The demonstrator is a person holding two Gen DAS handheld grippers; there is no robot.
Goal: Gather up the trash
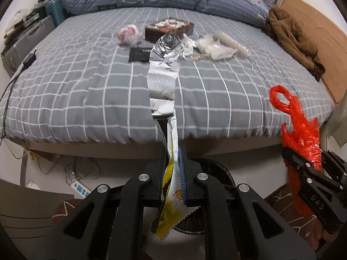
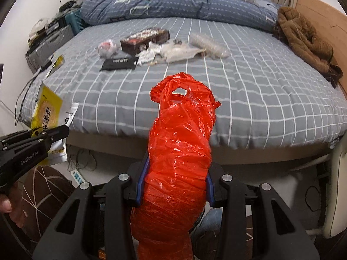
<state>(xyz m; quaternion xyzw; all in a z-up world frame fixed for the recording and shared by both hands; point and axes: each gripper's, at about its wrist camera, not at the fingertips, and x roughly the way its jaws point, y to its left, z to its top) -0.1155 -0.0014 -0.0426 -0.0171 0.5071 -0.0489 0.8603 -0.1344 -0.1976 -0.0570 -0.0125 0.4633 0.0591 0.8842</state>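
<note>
My left gripper (image 1: 173, 158) is shut on a long snack wrapper (image 1: 163, 69), yellow and white outside, silver inside, which sticks up in front of the bed. From the right wrist view, the same left gripper (image 2: 58, 133) and its yellow wrapper (image 2: 46, 112) are at the left. My right gripper (image 2: 176, 173) is shut on a bulging red plastic bag (image 2: 180, 143), also seen at the right edge as the red bag (image 1: 301, 134). More trash lies on the grey checked bed (image 2: 249, 99): a brown box (image 2: 144, 40), a pink-white crumpled ball (image 2: 106, 47), a black packet (image 2: 120, 62), white crumpled plastic (image 2: 180, 52).
A dark round bin (image 1: 219, 171) sits on the floor under the left gripper. A brown jacket (image 2: 303, 41) lies at the bed's right side, a blue duvet (image 2: 173, 4) at the back. A power strip (image 1: 80, 189) and cables lie on the floor, suitcases (image 1: 26, 39) at the left.
</note>
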